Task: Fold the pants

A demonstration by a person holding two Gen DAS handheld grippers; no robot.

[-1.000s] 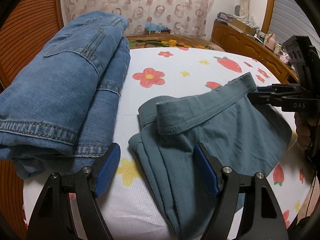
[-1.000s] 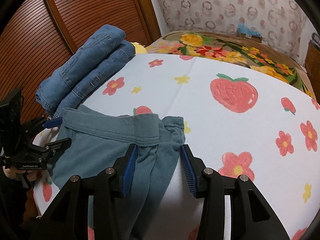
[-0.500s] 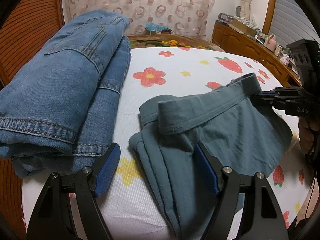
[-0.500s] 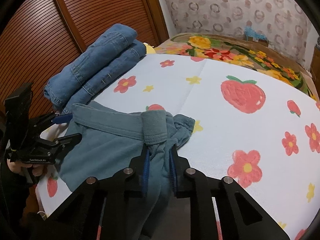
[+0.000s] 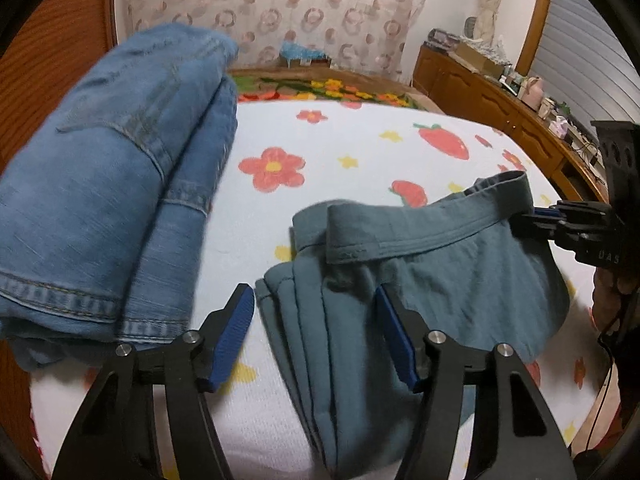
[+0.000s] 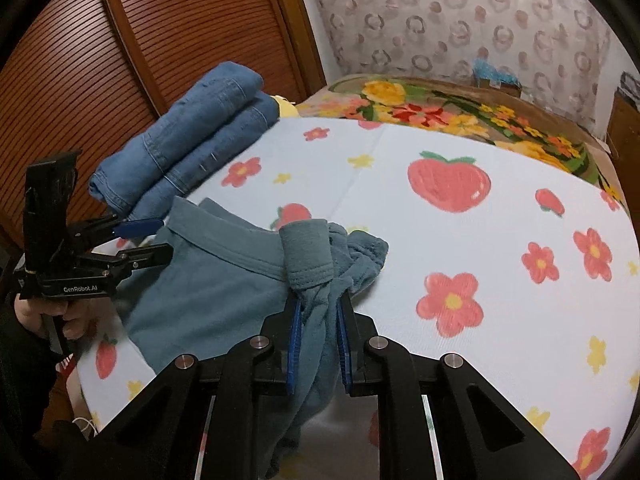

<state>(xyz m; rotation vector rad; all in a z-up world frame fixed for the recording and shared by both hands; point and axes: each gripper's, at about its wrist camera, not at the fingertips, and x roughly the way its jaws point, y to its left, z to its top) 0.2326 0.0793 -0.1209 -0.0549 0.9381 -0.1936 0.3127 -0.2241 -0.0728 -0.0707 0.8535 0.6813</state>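
Note:
Teal-grey pants (image 5: 448, 280) lie bunched on the flower-print bed sheet (image 5: 352, 152), waistband toward the far side. My left gripper (image 5: 316, 320) is open, its blue pads on either side of the pants' left end. In the right wrist view it shows at the left (image 6: 146, 240), still open at the waistband corner. My right gripper (image 6: 318, 320) is shut on the other end of the waistband of the pants (image 6: 224, 280) and holds the cloth bunched between its pads. It shows at the right edge of the left wrist view (image 5: 538, 220).
A stack of folded blue jeans (image 5: 104, 184) lies on the bed's left side, close to my left gripper; it also shows in the right wrist view (image 6: 188, 144). A wooden slatted door (image 6: 120, 40) stands behind it. A floral blanket (image 6: 460, 112) lies at the bed's far end. A wooden dresser (image 5: 500, 96) stands at the right.
My right gripper has closed on the waistband end and pulled it up slightly. The left gripper has stayed open and shifted a little.

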